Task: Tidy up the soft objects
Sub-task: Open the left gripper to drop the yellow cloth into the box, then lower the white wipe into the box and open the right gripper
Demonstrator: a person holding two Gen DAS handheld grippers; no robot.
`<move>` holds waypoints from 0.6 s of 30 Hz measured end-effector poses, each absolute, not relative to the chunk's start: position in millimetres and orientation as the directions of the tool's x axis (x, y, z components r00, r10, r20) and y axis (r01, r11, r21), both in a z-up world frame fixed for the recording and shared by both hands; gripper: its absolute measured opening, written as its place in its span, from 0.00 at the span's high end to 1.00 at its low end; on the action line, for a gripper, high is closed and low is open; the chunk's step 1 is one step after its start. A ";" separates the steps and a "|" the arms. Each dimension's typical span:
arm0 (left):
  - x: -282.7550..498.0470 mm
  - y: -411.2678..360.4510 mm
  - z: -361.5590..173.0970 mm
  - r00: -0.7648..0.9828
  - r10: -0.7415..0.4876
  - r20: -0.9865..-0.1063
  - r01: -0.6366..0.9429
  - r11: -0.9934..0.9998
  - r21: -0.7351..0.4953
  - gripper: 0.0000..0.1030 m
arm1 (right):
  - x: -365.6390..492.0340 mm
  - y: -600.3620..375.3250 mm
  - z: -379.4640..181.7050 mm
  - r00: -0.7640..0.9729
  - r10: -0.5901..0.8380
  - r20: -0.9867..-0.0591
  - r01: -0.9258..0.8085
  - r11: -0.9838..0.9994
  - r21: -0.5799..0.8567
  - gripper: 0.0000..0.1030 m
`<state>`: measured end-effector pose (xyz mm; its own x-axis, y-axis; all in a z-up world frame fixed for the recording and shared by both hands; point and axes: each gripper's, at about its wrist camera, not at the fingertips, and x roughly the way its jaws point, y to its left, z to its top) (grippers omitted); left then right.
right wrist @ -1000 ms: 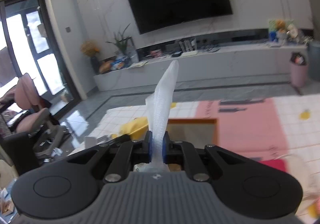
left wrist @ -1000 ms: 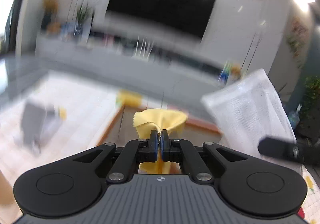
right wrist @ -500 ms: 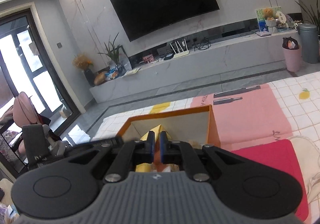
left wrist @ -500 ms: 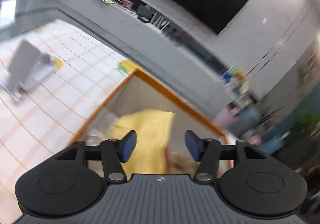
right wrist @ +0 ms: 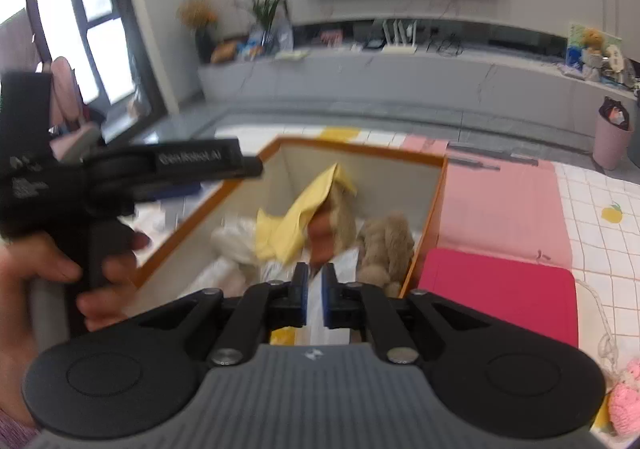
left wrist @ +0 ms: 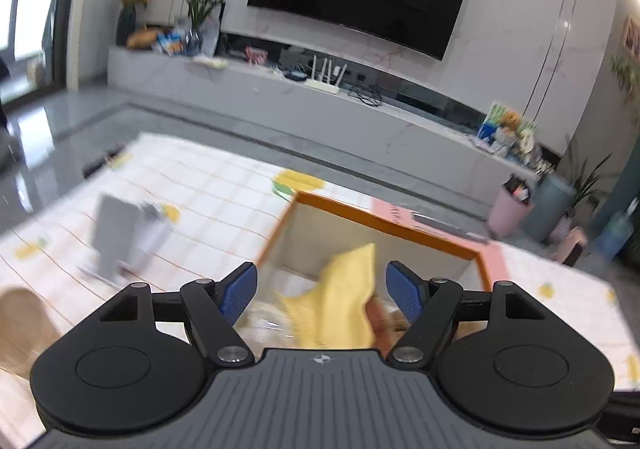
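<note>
Left wrist view looks down into the orange-rimmed box, where the yellow cloth lies crumpled between the spread blue pads of the left claw. The claw's jaws are opening wide and touch nothing, which fits a release: the cloth sits in the box, propped against the things under it, not gripped.

From the right wrist view, the cloth drapes over a tan plush toy and some white fabric, all inside the box. The box serves as the collecting place, so the soft things pile loosely there.

The right claw hovers just over the near edge, jaws nearly together and starting to part. White stuff shows in the narrow gap; whether it is pinched I cannot tell. A hand holds the left tool's handle beside the box. A red mat lies just right of the box.
</note>
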<state>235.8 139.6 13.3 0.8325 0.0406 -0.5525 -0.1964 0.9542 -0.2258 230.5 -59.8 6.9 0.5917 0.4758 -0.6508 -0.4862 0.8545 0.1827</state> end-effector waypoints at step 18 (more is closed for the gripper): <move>235.1 163.0 7.1 0.772 0.095 -0.629 -0.211 0.971 -0.113 0.16 | 275.1 42.8 -71.4 0.454 -0.080 -0.887 -0.677 0.616 -0.402 0.89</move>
<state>235.1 163.0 7.1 0.7718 0.0951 -0.6287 -0.2114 0.9709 -0.1126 275.1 42.8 -71.4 0.4541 -0.0795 -0.8874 -0.6773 0.6162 -0.4018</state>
